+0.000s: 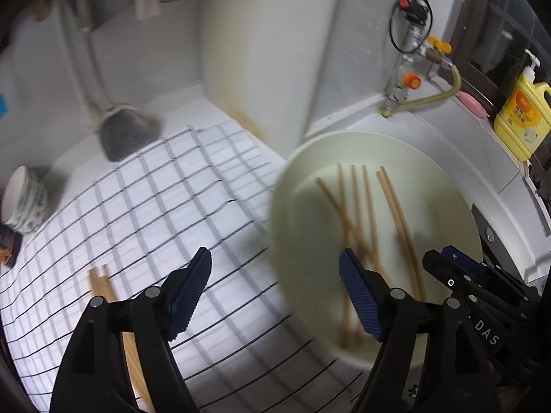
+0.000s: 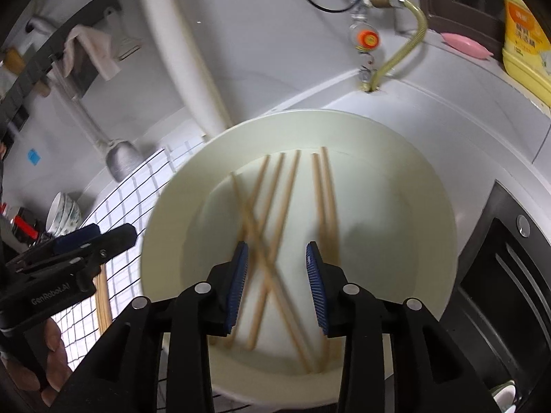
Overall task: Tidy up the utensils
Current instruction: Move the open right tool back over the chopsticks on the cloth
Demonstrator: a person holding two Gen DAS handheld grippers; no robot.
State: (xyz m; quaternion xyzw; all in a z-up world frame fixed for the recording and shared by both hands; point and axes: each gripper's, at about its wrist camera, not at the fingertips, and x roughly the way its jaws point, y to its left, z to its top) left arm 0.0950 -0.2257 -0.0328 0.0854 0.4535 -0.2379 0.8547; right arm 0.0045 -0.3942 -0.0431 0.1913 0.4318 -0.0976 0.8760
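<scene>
Plate [image 2: 396, 158]: cream, round, sat on the white surface [image 1: 406, 127] beside a checked cloth [image 1: 155, 206].
Chopsticks [image 2: 296, 186]: six or so lay loose in the plate, some crossed, two side by side.
Pair [image 1: 100, 282]: two more chopsticks lay on the cloth, well left of the plate.
Right gripper [image 2: 277, 285]: hung over the plate's near half, fingers [image 2: 237, 285] moderately apart with nothing between them, the crossed chopsticks below the gap.
Left gripper [image 1: 275, 296]: hung over the cloth at the plate's left rim, fingers spread wide, holding nothing.
Bowl [image 1: 24, 199]: patterned, far left of the plate.
Soap bottle [image 1: 523, 117]: yellow, on the ledge right of the plate.
</scene>
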